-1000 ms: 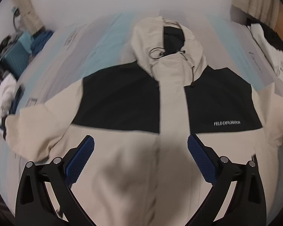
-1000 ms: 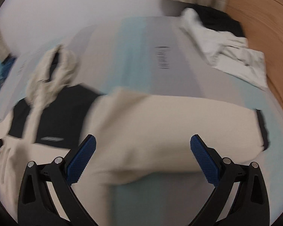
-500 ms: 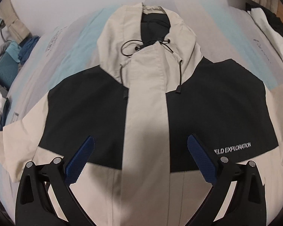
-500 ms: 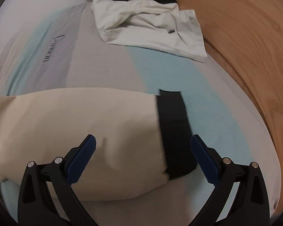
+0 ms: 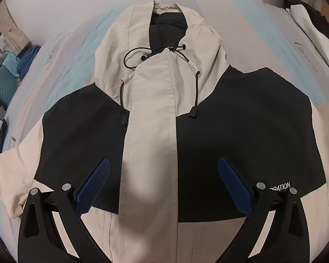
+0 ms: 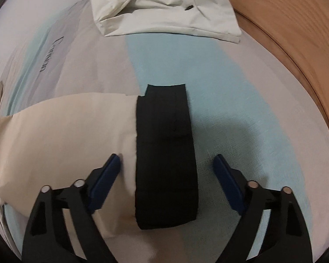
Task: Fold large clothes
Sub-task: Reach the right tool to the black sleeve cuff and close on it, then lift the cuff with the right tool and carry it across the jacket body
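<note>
Left-wrist view looks steeply down on a cream and black hooded jacket point(image 5: 155, 118) spread front-up on a bed sheet striped in grey and pale blue point(image 5: 61, 65). Nearest the camera, the left gripper point(image 5: 163, 175) hangs over the jacket's chest with its blue ribbed pads point(image 5: 94, 186) spread wide, one over each black chest panel and the cream front placket between them; nothing is pinched. Just beyond the right-side pad, white lettering point(image 5: 280, 186) on the black panel is partly hidden by the gripper's black frame. Farther up the jacket, two black drawcords point(image 5: 196, 96) hang from the collar, and beyond them the cream hood point(image 5: 129, 43) lies flat with its dark lining showing. Off the jacket's left sleeve, at the sheet's edge, a teal ribbed case point(image 5: 2, 85) sits among heaped clothes.

Right-wrist view shows the right gripper point(image 6: 166, 164) over the end of the jacket's cream sleeve point(image 6: 72, 135), which also lies flat on the sheet. Its jaws are closing, with the sleeve's black cuff point(image 6: 164, 153) lying in the gap between them, and the pads do not yet press on it. Beyond the cuff, well apart from it, a crumpled off-white garment point(image 6: 164, 8) lies at the far end of the sheet. To the right of that garment and the cuff runs a curved wooden board point(image 6: 296, 32) along the sheet's edge.
</note>
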Tool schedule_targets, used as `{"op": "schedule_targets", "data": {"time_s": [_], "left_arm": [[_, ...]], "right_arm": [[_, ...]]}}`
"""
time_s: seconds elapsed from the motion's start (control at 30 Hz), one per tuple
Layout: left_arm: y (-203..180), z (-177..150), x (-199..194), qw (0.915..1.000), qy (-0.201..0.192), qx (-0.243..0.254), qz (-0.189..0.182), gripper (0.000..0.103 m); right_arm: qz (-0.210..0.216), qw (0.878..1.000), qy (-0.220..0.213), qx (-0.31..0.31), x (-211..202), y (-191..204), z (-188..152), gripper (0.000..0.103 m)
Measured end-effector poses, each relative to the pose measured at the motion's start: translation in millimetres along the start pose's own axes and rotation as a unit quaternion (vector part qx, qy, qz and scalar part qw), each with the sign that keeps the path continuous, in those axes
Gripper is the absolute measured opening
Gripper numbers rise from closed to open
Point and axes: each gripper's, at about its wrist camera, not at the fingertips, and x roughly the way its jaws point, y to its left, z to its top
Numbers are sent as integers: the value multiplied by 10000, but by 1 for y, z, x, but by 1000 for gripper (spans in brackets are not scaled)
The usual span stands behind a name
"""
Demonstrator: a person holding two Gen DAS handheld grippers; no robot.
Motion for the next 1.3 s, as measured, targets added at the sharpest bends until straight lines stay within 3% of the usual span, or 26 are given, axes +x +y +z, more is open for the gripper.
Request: {"op": "schedule_targets", "data": {"time_s": [0.1,0.23,0.3,0.37,0.47,0.5,0.6,0.77,1.3], "left_arm": [[-1,-2,1,10000,-4,-6,4,97],[-1,-7,5,10000,59,-60,15,97],[-3,-11,7,10000,47,-10,32,97],[-5,-15,6,10000,14,52,40,97],[-6,-19,3,10000,-6,35,16,97],[-6,-20,2,10000,-19,23,8,97],[-4,-21,1,10000,-28,-10,0,97],[-1,-21,-1,9999,-81,-71,108,97],[19,-21,-21,9995,-309,41,59,97]], "right_arm": [[16,9999,19,-109,1,4,1,61],[-132,9999,47,-18,-5,8,0,60],[-238,9996,122,-58,-2,10,0,64],[-345,9992,205,1,1,7,-1,81],[-250,9990,282,222,3,0,-1,83],[-255,9990,273,226,2,0,-1,82],[-183,9993,259,179,-3,6,-2,64],[-24,9988,248,420,-14,3,1,52],[326,9951,-105,929,-69,30,-5,49]]}}
